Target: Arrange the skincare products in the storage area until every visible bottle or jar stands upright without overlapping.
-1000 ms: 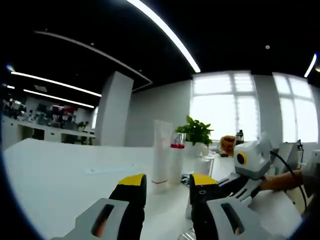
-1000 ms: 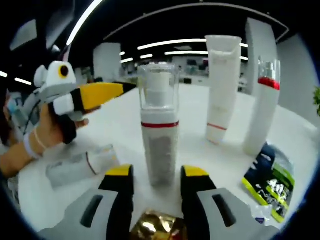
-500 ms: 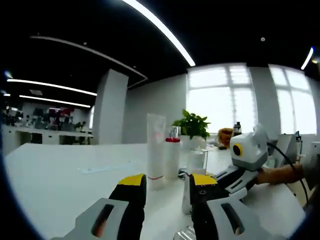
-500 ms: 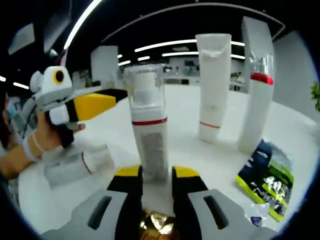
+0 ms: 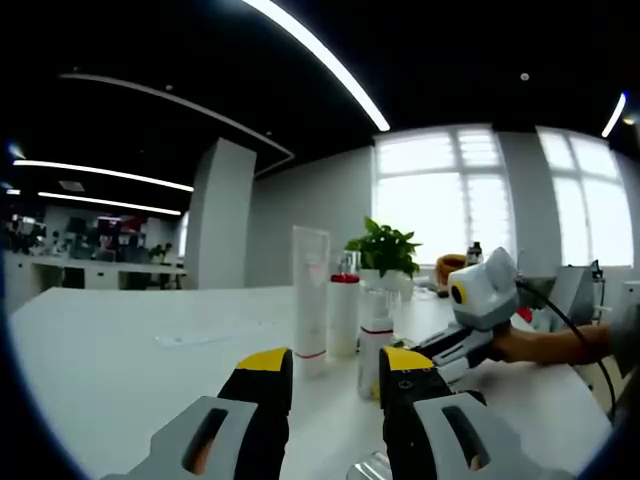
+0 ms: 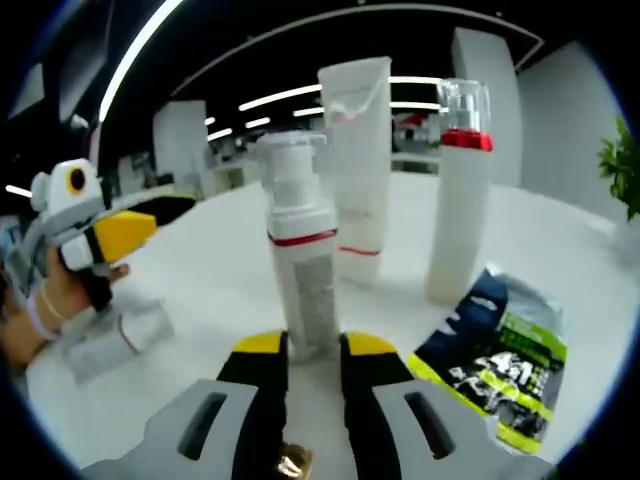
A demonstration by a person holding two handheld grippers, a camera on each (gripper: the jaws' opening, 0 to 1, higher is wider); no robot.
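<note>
Right gripper view: right gripper (image 6: 310, 352) clamps the base of an upright pump bottle (image 6: 300, 265) on the white table (image 6: 210, 270). Beyond stand a white tube (image 6: 357, 165) and a red-collared bottle (image 6: 458, 190); a sachet (image 6: 495, 355) lies beside them. Left gripper (image 5: 335, 368) hovers near the table's edge, jaws parted and holding nothing.

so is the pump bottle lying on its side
No, in the right gripper view the pump bottle stands upright on the table, its base between the right gripper jaws.

Grey grippers (image 6: 305, 350) with yellow-tipped black jaws, black cable (image 5: 570, 325).
</note>
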